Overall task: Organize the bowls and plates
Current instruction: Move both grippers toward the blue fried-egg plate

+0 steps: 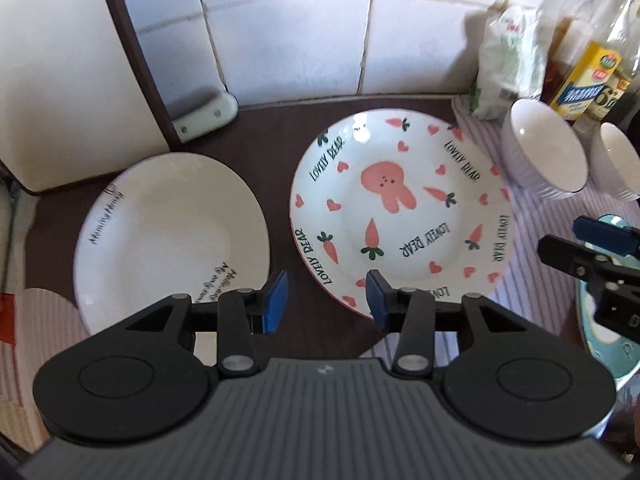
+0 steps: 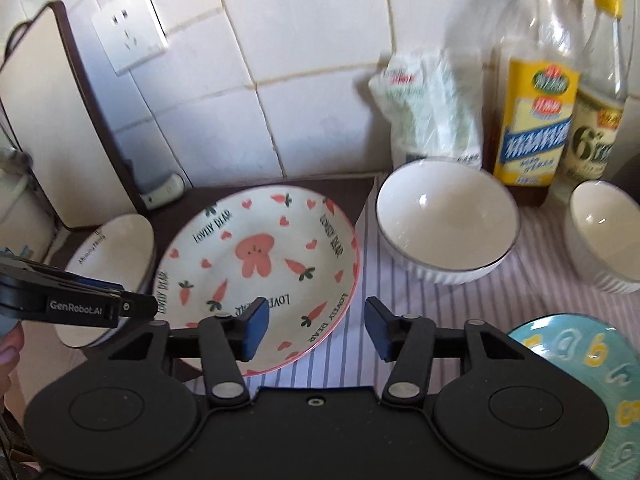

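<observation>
A bunny-and-carrot plate (image 1: 400,208) (image 2: 260,268) lies in the middle of the counter. A plain white plate with black script (image 1: 168,232) (image 2: 116,252) lies to its left. Two white ribbed bowls (image 1: 544,152) (image 1: 618,164) (image 2: 446,220) (image 2: 606,236) stand at the right, a blue plate (image 1: 600,332) (image 2: 592,376) nearer. My left gripper (image 1: 327,300) is open and empty, above the gap between the two plates. My right gripper (image 2: 316,328) is open and empty, over the bunny plate's near right rim.
A white cutting board (image 1: 60,60) (image 2: 52,120) leans on the tiled wall at the left. A plastic bag (image 1: 508,60) (image 2: 432,108) and two bottles (image 2: 532,112) (image 2: 596,112) stand behind the bowls. A striped cloth (image 2: 400,280) covers the right counter.
</observation>
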